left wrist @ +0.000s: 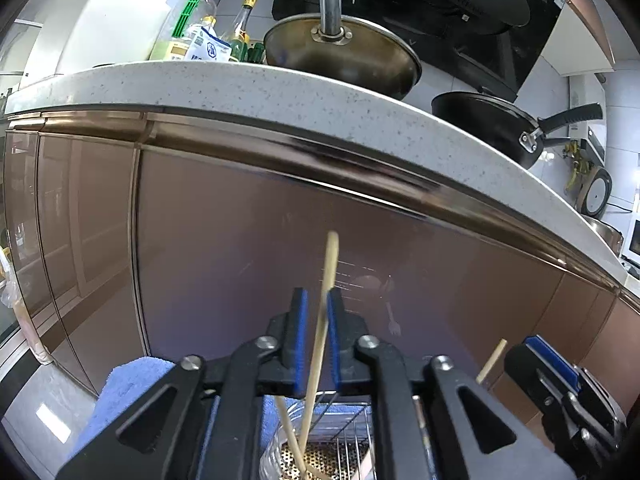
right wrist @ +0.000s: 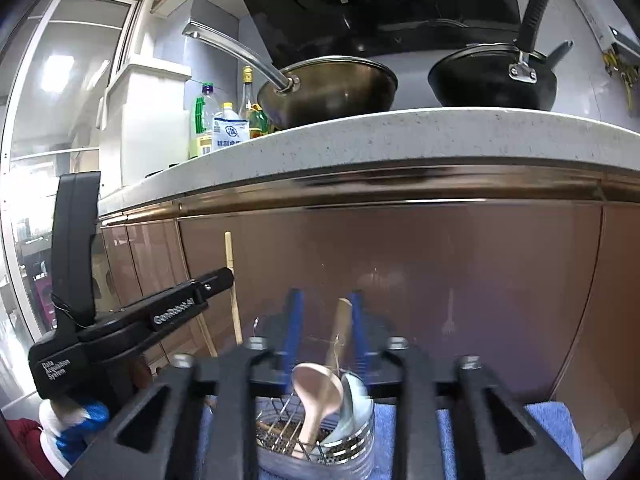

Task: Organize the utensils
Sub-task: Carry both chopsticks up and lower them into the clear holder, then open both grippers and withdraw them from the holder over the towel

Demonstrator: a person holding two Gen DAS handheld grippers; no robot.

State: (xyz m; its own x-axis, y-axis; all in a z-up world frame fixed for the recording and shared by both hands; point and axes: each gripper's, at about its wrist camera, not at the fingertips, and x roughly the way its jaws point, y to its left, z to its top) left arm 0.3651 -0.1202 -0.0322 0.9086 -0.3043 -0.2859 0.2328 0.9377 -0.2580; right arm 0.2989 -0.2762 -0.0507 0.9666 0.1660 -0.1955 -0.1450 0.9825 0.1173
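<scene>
In the left wrist view my left gripper (left wrist: 317, 300) is shut on a wooden chopstick (left wrist: 325, 292) that stands nearly upright, its lower end in the perforated metal utensil holder (left wrist: 320, 460). A second chopstick (left wrist: 290, 436) leans in the holder. In the right wrist view my right gripper (right wrist: 325, 304) has its jaws around the handle of a wooden spoon (right wrist: 318, 396), whose bowl hangs down over the holder (right wrist: 340, 454). A white ceramic spoon (right wrist: 352, 404) stands in the holder. The left gripper (right wrist: 216, 280) and its chopstick (right wrist: 231, 280) show at the left.
A glossy brown cabinet front (left wrist: 240, 240) stands close ahead under a speckled white counter edge (left wrist: 280, 88). On the counter are a steel wok (right wrist: 328, 88), a black pan (right wrist: 492, 76) and bottles (right wrist: 224, 120). A blue towel (right wrist: 552, 432) lies under the holder.
</scene>
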